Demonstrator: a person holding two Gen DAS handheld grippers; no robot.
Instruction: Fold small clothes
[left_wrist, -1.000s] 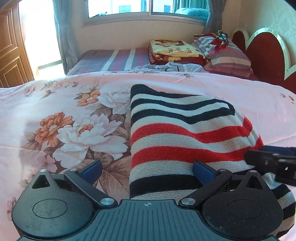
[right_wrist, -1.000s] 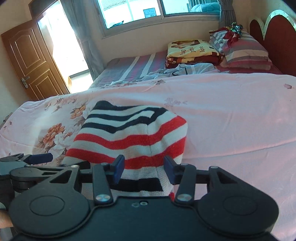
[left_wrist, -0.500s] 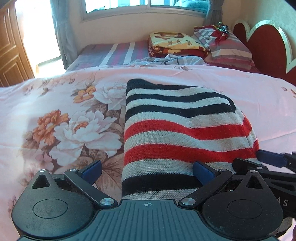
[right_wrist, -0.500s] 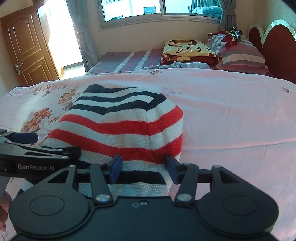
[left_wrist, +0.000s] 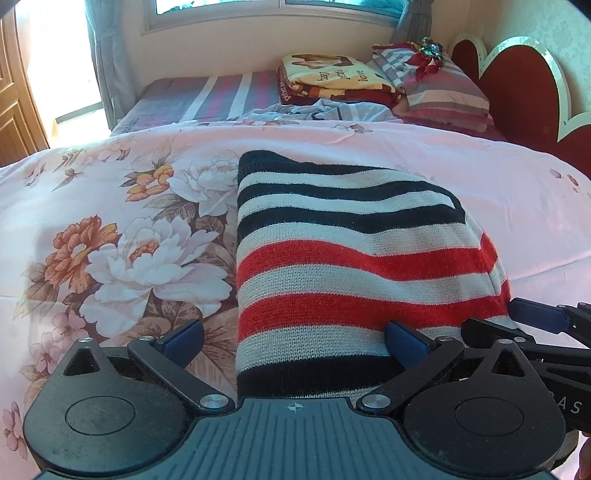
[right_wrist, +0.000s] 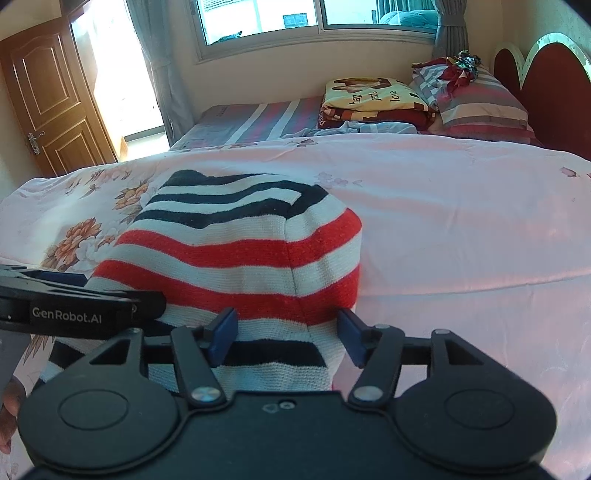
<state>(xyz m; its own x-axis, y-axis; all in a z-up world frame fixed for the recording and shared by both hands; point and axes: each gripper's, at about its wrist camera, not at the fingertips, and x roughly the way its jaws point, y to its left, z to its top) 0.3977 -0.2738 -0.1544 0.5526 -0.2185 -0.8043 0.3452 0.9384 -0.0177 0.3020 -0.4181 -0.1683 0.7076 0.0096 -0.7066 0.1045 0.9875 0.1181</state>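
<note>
Striped sweater (left_wrist: 354, 266), one piece, lay folded on the bed (left_wrist: 110, 206); two claws, left (left_wrist: 295, 338) and right (right_wrist: 286, 334), stood spread apart at its near edge, gripping nothing.

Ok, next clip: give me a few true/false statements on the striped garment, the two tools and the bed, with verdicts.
1. The striped knit garment lies on the floral pink quilt. True.
2. The left tool is clamped shut on the garment. False: its fingers stand wide apart, one beside the garment's left edge, one over it.
3. The right tool is open, fingers straddling the garment's near right part. True.
4. The garment is plain blue. False: it has black, white and red stripes.
5. A folded yellow blanket sits by the striped pillow. True.
</note>
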